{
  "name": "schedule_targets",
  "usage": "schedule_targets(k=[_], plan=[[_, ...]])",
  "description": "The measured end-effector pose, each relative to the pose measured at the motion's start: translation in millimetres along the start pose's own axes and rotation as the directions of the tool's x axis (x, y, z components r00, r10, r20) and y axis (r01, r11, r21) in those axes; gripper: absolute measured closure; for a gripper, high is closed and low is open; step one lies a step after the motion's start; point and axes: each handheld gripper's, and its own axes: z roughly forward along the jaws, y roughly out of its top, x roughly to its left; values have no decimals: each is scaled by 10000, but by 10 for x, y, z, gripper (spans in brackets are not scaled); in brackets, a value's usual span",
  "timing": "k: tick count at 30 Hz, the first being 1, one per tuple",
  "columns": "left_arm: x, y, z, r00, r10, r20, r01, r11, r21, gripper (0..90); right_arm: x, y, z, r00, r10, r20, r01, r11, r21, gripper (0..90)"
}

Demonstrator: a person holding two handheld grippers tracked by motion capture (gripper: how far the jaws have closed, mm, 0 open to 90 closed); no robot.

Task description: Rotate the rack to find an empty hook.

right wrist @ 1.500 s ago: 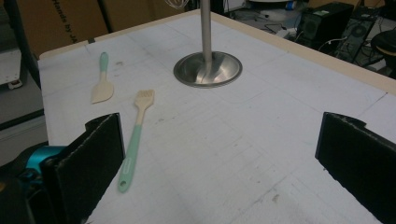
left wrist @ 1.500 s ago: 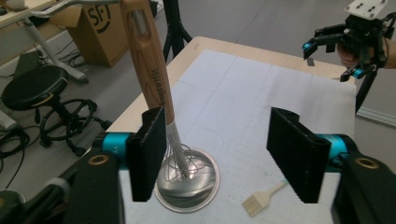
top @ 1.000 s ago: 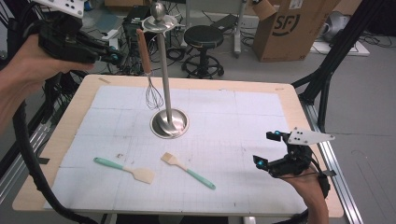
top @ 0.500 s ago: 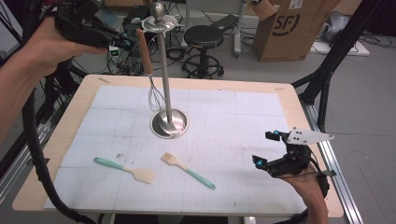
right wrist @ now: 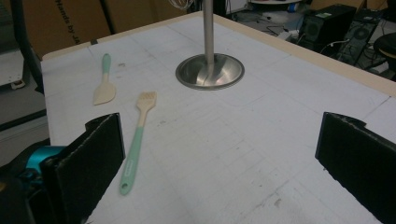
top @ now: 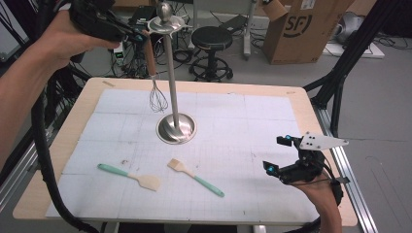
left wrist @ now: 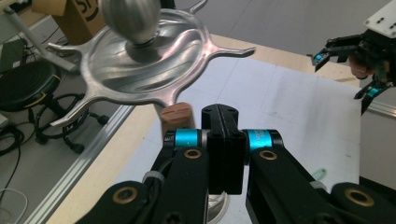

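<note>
Whisk (top: 154, 73) hangs from stand (top: 171, 73) top hook, 11 o'clock of stand base. Left tongs (left wrist: 223, 140) clenched, empty, beside whisk handle. Right tongs (top: 278, 154) released, low at 4 o'clock over bench (top: 301, 104). Pull away slow, don't bump whisk. Since earlier frame: left tongs moved nearer stand top.

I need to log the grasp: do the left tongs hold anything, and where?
Nothing: the left tongs are shut and empty, beside the hanging whisk's wooden handle.
</note>
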Motion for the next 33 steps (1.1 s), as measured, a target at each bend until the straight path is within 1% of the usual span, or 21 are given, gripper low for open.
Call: schedule_targets(k=[1,2,3,7,9,10,11,14,15,19,22,24,26,27,29,30,31,33], plan=[[36,-10,10,10000,-3,-58,3,10000,34,900,-11,-6,-1,10000,37,20,-37,10000,18,0],[36,-10,10,10000,-3,-58,3,10000,34,900,-11,-6,-1,10000,37,20,-37,10000,18,0],[56,-14,15,10000,-73,-13,72,10000,-51,900,-19,-11,1,10000,64,34,-65,10000,52,0],[131,-34,12,9999,-109,48,109,9998,-176,900,-21,-11,6,10000,65,34,-65,9999,118,0],[162,-39,-2,9999,-93,-86,92,9999,-79,900,-22,-13,11,10000,55,33,-55,9999,105,0],[162,-39,-2,9999,-93,-86,92,9999,-79,900,-24,-14,10,10000,33,46,-34,9999,124,0],[197,-44,-15,9997,-160,-178,159,9998,-71,900,-25,-14,8,10000,42,53,-42,9999,151,0],[228,-49,-23,9997,-195,-138,194,9997,-124,900,-27,-15,7,10000,47,69,-49,9998,173,0],[248,-52,-20,9995,-168,-259,166,9998,-89,900,-29,-17,8,10000,50,71,-52,9998,167,0],[290,-66,-14,9990,-277,-360,275,9996,-38,900,-28,-20,15,9999,68,93,-70,9997,230,0],[315,-76,-9,9987,-273,-426,273,9996,-20,900,-27,-22,14,9999,56,93,-58,9997,235,0],[327,-76,-14,9976,-274,-631,277,9996,26,900,-31,-22,10,9999,44,103,-47,9997,244,0],[353,-77,-21,9974,-306,-655,309,9995,33,900,-32,-22,11,9999,61,113,-64,9997,237,0],[362,-74,-22,9965,-300,-782,304,9995,46,900,-30,-23,16,9999,59,98,-61,9997,257,0],[367,-71,-23,9961,-288,-838,295,9995,73,900,-30,-23,18,9999,58,102,-61,9996,294,0],[361,-72,-22,9961,-276,-837,280,9996,41,900,-30,-23,18,9999,58,102,-61,9996,294,0],[349,-69,-24,9971,-220,-726,224,9997,55,900,-29,-23,18,9999,62,96,-64,9996,284,0],[321,-62,-28,9970,-192,-746,197,9998,56,900,-30,-23,17,9999,63,100,-66,9996,279,0]])
